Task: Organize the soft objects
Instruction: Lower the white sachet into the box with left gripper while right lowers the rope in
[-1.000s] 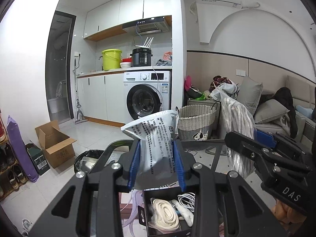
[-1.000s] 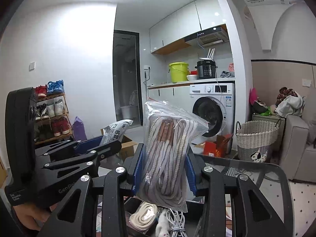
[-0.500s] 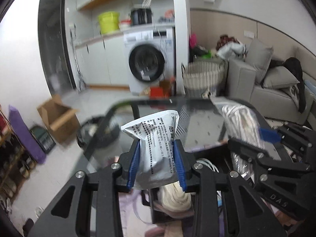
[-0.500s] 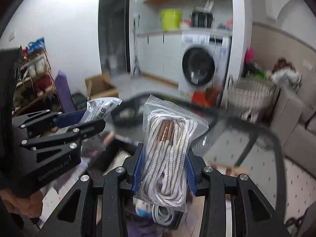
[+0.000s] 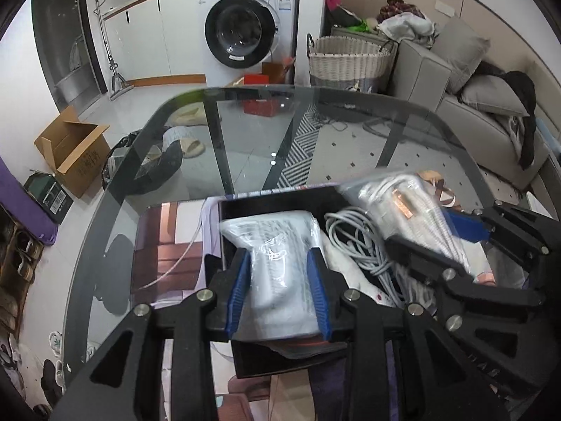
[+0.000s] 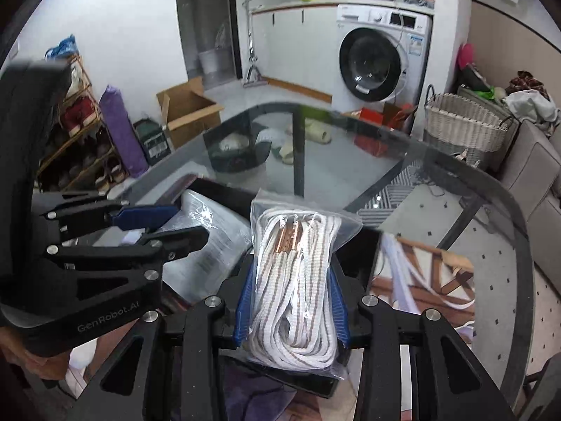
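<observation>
My left gripper [image 5: 278,291] is shut on a white printed plastic packet [image 5: 277,266], held over the left side of a black open box [image 5: 273,203] on the glass table. My right gripper [image 6: 291,308] is shut on a clear bag of white-and-tan laces [image 6: 298,280], held over the same box [image 6: 217,193]. In the left wrist view the right gripper [image 5: 466,242] and its bag [image 5: 403,203] sit to the right. In the right wrist view the left gripper [image 6: 147,224] and its packet [image 6: 210,231] sit to the left. White cables [image 5: 354,242] lie in the box.
The round glass table [image 5: 350,133] has a dark rim, and a patterned mat [image 5: 164,245] lies under the box. Beyond it stand a washing machine [image 5: 245,24], a wicker basket [image 5: 347,59], a grey sofa [image 5: 473,98] and a cardboard box [image 5: 73,147] on the floor.
Both grippers have tilted down and lowered from chest height toward the black box, each still holding its bag. The view went from the room to the tabletop.
</observation>
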A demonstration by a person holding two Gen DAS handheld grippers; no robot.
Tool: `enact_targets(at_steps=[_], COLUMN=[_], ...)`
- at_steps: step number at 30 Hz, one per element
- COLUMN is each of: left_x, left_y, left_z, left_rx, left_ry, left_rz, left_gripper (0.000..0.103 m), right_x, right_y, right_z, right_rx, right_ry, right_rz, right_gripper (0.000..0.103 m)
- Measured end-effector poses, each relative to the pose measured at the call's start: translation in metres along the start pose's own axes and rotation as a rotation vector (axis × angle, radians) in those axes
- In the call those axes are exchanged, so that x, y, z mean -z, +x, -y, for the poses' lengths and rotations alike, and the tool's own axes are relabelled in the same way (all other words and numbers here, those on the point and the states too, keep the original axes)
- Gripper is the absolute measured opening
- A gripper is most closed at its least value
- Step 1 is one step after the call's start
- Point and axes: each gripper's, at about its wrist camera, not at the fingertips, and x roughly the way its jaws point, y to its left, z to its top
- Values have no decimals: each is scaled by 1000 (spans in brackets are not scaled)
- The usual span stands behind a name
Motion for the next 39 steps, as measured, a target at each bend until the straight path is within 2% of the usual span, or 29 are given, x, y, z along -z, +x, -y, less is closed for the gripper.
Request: enact_targets(at_steps=[7,13,27,30,32,34,39], left_x=[6,4,4,4,4,4,9], left_y=[6,9,8,8,8,7,-15], left_z=[6,5,5,5,5,6,4], left_rx=[-4,-7,-11,-10,-6,-5,11], left_ry=[26,35,34,32,32,34,32], left_rz=[-39,-46,-47,-47,-54,-58,-28], left_gripper=[32,31,31,33,38,48,55], right_x=[5,9,9,10,10,10,13], right_y=[8,17,17,15,12,5,-22], right_z=[-2,2,1,1,2,4,3], right_rx=[0,-27,-14,-3,-6,-18,-45], right_ry=[-12,14,9,5,12,31,34], right_rz=[-22,-52,-55,-50,-58,-55,-27], right_gripper=[38,38,41,41,41,42,47])
